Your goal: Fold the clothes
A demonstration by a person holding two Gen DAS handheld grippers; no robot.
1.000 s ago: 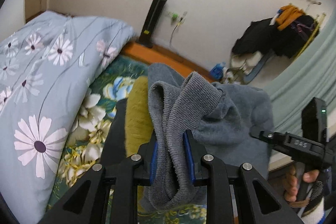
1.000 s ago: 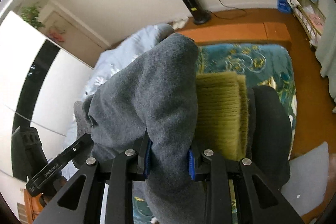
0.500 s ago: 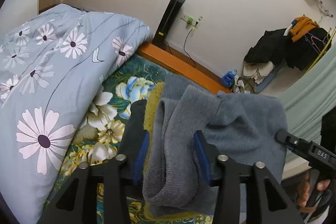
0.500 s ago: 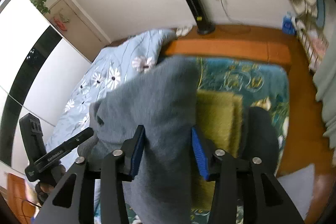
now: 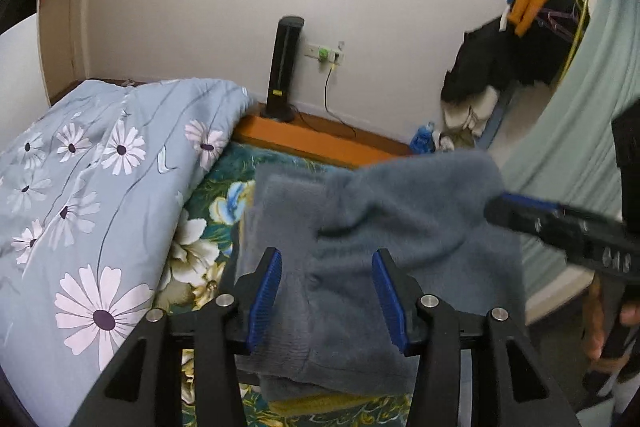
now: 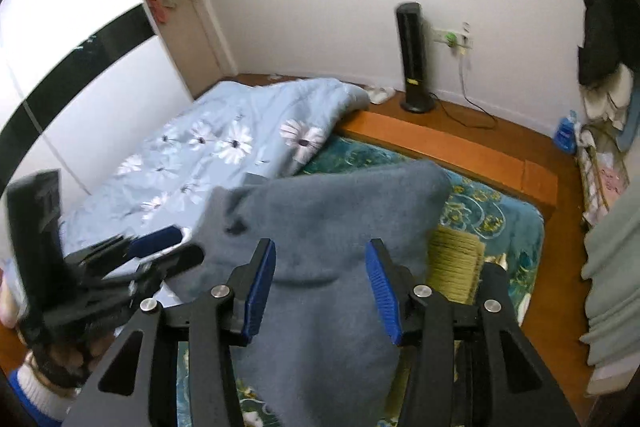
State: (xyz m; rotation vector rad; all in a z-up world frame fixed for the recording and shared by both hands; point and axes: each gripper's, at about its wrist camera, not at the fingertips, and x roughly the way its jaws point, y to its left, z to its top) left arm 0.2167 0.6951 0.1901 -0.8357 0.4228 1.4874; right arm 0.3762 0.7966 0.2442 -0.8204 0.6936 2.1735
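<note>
A grey fleece garment (image 5: 380, 211) (image 6: 328, 211) lies folded on top of an olive knit (image 6: 456, 259) on the bed. My left gripper (image 5: 326, 291) is open just above the garment's near edge, and its blue pads stand clear of the cloth on both sides. My right gripper (image 6: 320, 287) is open the same way over the other near corner, with the grey fabric showing between its pads. Each gripper shows blurred in the other's view: the right gripper (image 5: 504, 205) at the right, the left gripper (image 6: 176, 249) at the left, each held by a hand.
A blue daisy quilt (image 5: 80, 187) (image 6: 208, 147) is heaped on the left of the bed, over a teal floral sheet (image 6: 500, 211). Beyond the orange wooden bed frame (image 6: 440, 143) stands a black tower fan (image 5: 286, 67). A clothes rack (image 5: 520, 39) and a green curtain (image 5: 580, 107) are on the right.
Both grippers have opened and let go of the grey garment, which dropped flat onto the pile. Both have drawn back and up, so more of the room shows.
</note>
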